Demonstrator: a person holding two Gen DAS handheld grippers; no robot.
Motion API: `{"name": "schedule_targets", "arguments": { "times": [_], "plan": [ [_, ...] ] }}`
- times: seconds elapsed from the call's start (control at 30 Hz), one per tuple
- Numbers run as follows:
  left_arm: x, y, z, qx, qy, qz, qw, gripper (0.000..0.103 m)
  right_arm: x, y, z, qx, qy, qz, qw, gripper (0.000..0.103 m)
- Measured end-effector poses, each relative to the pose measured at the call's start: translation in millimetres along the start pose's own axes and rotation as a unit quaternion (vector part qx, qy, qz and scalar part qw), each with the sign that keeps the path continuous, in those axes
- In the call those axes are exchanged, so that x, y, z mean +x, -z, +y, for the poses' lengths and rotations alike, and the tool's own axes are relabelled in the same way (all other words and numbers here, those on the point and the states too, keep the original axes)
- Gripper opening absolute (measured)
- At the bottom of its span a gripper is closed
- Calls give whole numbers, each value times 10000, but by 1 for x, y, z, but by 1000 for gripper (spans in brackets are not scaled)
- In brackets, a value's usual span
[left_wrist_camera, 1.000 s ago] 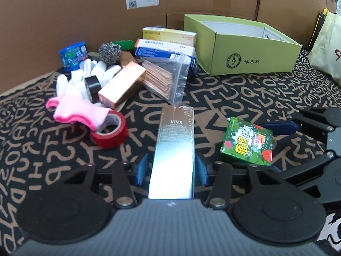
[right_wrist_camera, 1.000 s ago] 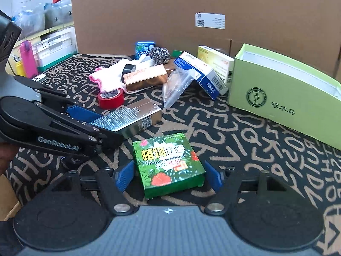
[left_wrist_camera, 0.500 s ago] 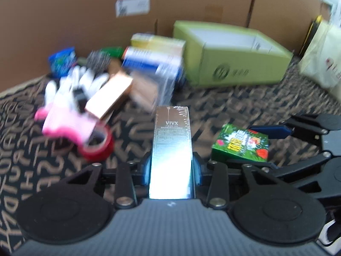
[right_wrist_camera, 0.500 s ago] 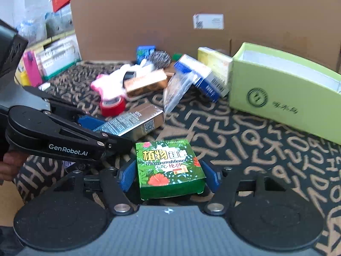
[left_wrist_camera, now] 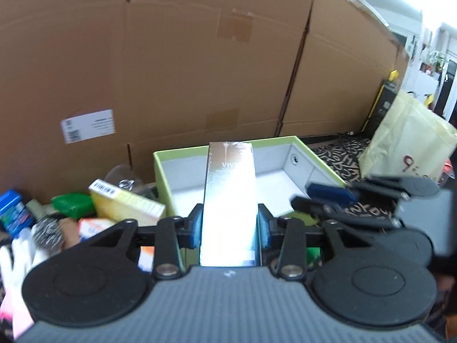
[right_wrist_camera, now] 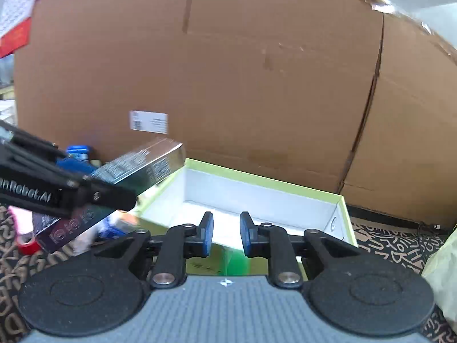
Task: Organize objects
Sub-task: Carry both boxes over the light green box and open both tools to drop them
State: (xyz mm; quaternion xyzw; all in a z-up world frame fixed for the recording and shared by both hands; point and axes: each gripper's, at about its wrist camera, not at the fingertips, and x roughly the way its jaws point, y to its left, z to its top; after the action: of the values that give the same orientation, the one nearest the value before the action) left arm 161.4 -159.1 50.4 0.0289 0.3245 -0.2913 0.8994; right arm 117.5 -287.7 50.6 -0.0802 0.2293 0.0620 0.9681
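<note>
Silver box [left_wrist_camera: 230,200] clamped in left gripper [left_wrist_camera: 230,225] jaws over green box [left_wrist_camera: 328,168].

Silver box [left_wrist_camera: 230,200], lime-green tray [right_wrist_camera: 265,178] w/ white inside, brown cardboard wall [left_wrist_camera: 171,57], black-tan squiggle cloth [right_wrist_camera: 385,243].

The long silver VIVX carton [left_wrist_camera: 230,200] is clamped between the blue pads of the left hand-held gripper [left_wrist_camera: 230,227], its far end reaching over the open green box [left_wrist_camera: 162,168]. That box has a white interior and stands against brown cardboard. A blurred green shape [right_wrist_camera: 235,261] shows below the right hand-held gripper [right_wrist_camera: 226,234].
</note>
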Motion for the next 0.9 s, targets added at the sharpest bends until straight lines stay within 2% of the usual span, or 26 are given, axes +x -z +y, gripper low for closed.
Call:
{"name": "schedule_targets", "arguments": {
  "times": [0.1,0.13,0.17,0.23,0.4,0.53,0.6,0.67,0.7,0.77,0.83,0.9],
  "plan": [
    [19,-7,-1,71,-161,34,9998,38,9,9,-16,96,84,141,9998,26],
    [24,-8,2,20,-129,39,9999,38,8,15,-22,126,99,205,9997,38],
    [27,-9,4,-47,-95,38,9999,38,5,24,-29,193,101,261,9994,59],
    [32,-10,6,-145,-48,29,9999,38,3,44,-38,441,191,363,9982,76],
    [35,-11,-6,-5,-57,32,10000,38,36,81,-37,434,535,910,9935,76],
    [31,-14,-12,146,-141,-22,9998,38,60,94,-37,246,880,1009,9907,77],
    [33,-18,-13,173,-167,-5,9997,38,63,101,-50,347,1070,1085,9877,78],
    [36,-21,-13,237,-186,-4,9995,38,61,106,-64,938,800,1082,9865,64],
    [37,-23,-13,260,-196,-12,9995,38,58,105,-70,1223,596,1105,9845,64],
    [41,-29,-13,280,-227,-54,9993,38,42,101,-69,1211,525,1149,9846,64],
    [48,-36,-13,221,-216,-50,9995,38,19,88,-65,1180,189,795,9897,64],
    [61,-42,-15,232,-162,37,9996,38,-1,63,-64,1232,-88,247,9920,64]
  ]
}}
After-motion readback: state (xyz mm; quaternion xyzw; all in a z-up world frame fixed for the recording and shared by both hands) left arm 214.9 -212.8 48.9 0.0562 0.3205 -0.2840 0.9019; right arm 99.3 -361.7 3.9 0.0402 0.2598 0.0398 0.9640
